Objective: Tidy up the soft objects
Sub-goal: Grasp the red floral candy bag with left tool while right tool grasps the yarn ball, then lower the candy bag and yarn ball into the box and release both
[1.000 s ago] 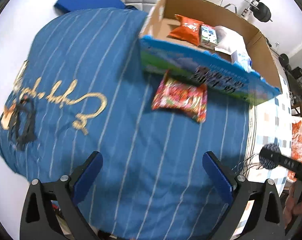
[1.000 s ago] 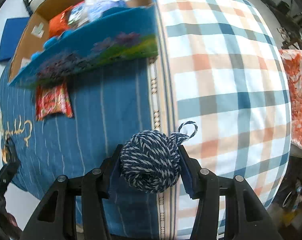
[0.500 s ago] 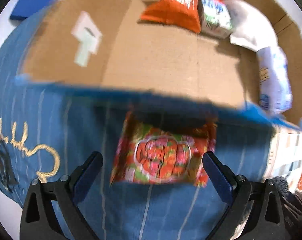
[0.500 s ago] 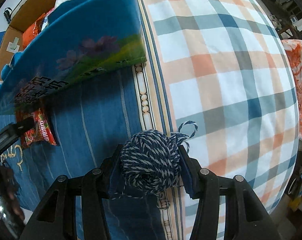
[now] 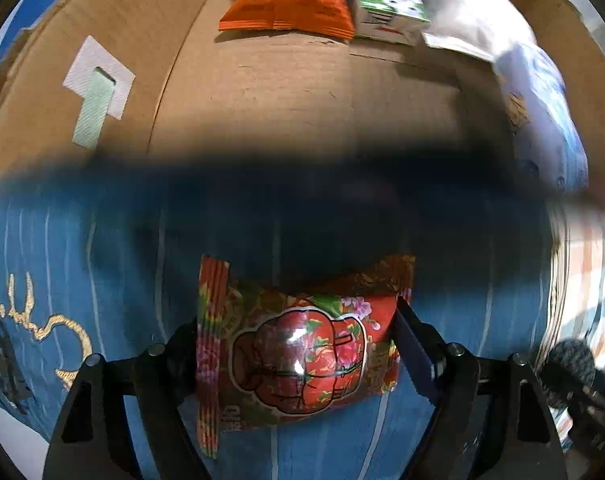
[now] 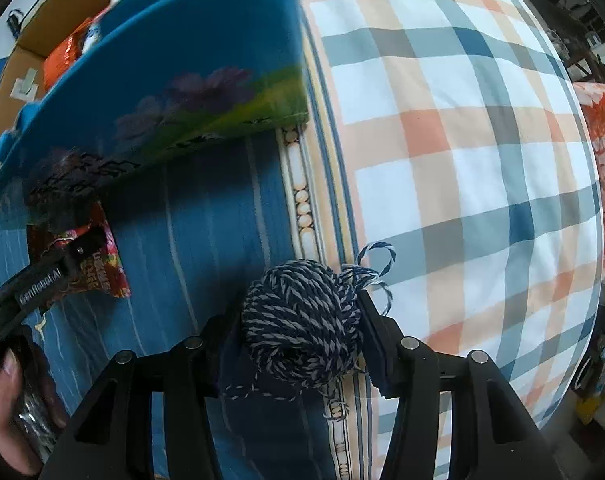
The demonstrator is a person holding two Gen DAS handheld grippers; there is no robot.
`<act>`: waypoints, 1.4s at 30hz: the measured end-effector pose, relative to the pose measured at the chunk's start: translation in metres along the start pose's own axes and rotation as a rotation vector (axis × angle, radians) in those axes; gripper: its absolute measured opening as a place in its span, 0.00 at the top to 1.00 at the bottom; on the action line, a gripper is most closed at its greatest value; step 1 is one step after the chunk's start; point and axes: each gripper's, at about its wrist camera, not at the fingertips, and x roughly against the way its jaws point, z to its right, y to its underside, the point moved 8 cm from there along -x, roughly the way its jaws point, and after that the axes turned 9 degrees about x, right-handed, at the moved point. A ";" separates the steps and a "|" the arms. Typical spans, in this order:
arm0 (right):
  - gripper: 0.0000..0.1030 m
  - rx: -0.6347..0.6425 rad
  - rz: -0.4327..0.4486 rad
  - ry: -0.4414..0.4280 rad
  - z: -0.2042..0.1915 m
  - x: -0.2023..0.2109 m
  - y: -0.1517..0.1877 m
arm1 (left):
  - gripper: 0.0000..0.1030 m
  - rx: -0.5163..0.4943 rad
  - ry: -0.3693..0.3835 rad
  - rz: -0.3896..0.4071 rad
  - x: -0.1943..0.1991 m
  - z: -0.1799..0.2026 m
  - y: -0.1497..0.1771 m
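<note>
Two soft things are being held at once, one in each tool.

From the left wrist view, the left gripper (image 5: 298, 344) is closing on a red floral snack packet (image 5: 298, 352), its fingers pressing the packet's two side edges while it is lying on the blue striped bedcover (image 5: 82, 280). Gripping across the width is probably what is keeping the puffy bag from slipping. Directly ahead, the cardboard box (image 5: 102, 92) is sitting open, its near wall blurred, and it is already holding an orange snack bag (image 5: 294, 0), a small carton (image 5: 386, 4) and a white pouch (image 5: 474, 20) along the far side (the bare floor in front of them looks like the natural spot for the packet). Printing on the packet and the carton is too small or blurred to read.

From the right wrist view, the right gripper (image 6: 302, 328) is clamping a ball of navy-and-white yarn (image 6: 302, 320), fingers pressed into both sides, with a loose loop sticking up. It is hovering over the seam where the blue cover is meeting a plaid blanket (image 6: 462, 160), near the box's blue printed outer wall, seemingly waiting its turn at the box. Dark characters on that wall are smeared and unreadable. Lettering on the left tool's arm at the frame's left is reading "GenRobot.AI".
</note>
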 end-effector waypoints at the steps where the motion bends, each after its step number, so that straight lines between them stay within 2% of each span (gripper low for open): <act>1: 0.47 0.010 0.003 -0.005 -0.002 0.002 0.000 | 0.22 -0.008 -0.002 0.007 0.004 0.002 0.005; 5: 0.48 0.052 0.038 -0.038 -0.009 0.024 0.005 | 0.22 -0.011 0.022 0.042 0.029 0.006 0.026; 9: 0.48 0.085 0.095 -0.077 -0.014 0.059 0.011 | 0.22 0.022 0.087 0.088 0.070 0.007 0.044; 11: 0.48 0.100 0.128 -0.097 -0.017 0.082 0.011 | 0.22 0.039 0.118 0.115 0.094 0.010 0.050; 15: 0.48 0.147 0.232 -0.144 -0.035 0.155 0.001 | 0.22 0.057 0.186 0.192 0.153 0.008 0.047; 21: 0.48 0.268 0.402 -0.175 -0.076 0.273 -0.023 | 0.22 0.031 0.243 0.327 0.248 0.002 0.008; 24: 0.48 0.319 0.482 -0.160 -0.096 0.318 -0.042 | 0.22 0.024 0.253 0.392 0.286 -0.003 -0.016; 27: 0.48 0.341 0.531 -0.161 -0.113 0.345 -0.064 | 0.22 0.022 0.235 0.459 0.310 -0.008 -0.044; 31: 0.48 0.359 0.545 -0.168 -0.135 0.354 -0.088 | 0.22 0.026 0.217 0.488 0.322 -0.017 -0.077; 34: 0.48 0.358 0.515 -0.198 -0.149 0.338 -0.105 | 0.22 0.032 0.213 0.459 0.311 -0.019 -0.097; 38: 0.48 0.342 0.441 -0.226 -0.157 0.292 -0.123 | 0.22 0.044 0.210 0.380 0.279 -0.023 -0.117; 42: 0.48 0.303 0.329 -0.256 -0.159 0.223 -0.135 | 0.22 0.058 0.216 0.268 0.230 -0.022 -0.126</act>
